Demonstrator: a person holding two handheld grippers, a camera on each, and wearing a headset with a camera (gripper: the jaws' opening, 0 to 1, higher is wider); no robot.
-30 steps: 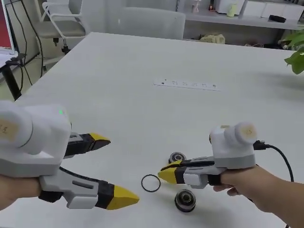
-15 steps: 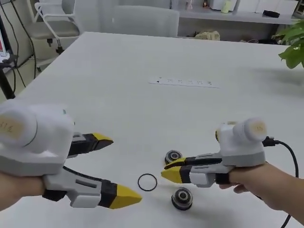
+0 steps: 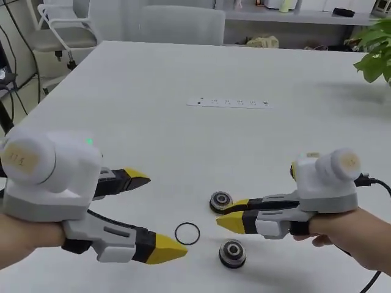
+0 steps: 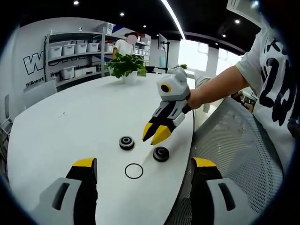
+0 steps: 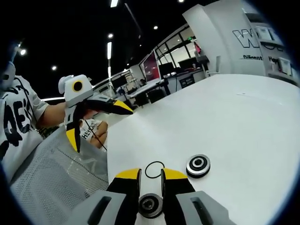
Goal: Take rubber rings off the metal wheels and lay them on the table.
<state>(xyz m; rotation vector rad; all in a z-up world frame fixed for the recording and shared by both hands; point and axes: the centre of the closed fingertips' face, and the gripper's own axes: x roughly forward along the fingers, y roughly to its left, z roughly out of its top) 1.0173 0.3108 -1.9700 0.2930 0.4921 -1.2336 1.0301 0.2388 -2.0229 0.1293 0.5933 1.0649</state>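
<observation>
Beside the round metal wheels (image 3: pixel 221 200), a thin black rubber ring (image 3: pixel 187 233) was laid flat, apparently as finished work. The right gripper (image 3: pixel 227 213) was held narrowly parted and empty, presumably readied for the next wheel, and the left gripper (image 3: pixel 162 215) was spread wide.

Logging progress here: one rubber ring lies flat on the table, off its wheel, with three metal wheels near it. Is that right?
Not quite: there are two metal wheels, not three. The head view shows a far wheel and a near wheel. The rest holds: one rubber ring lies flat on the table near them, off its wheel.
</observation>
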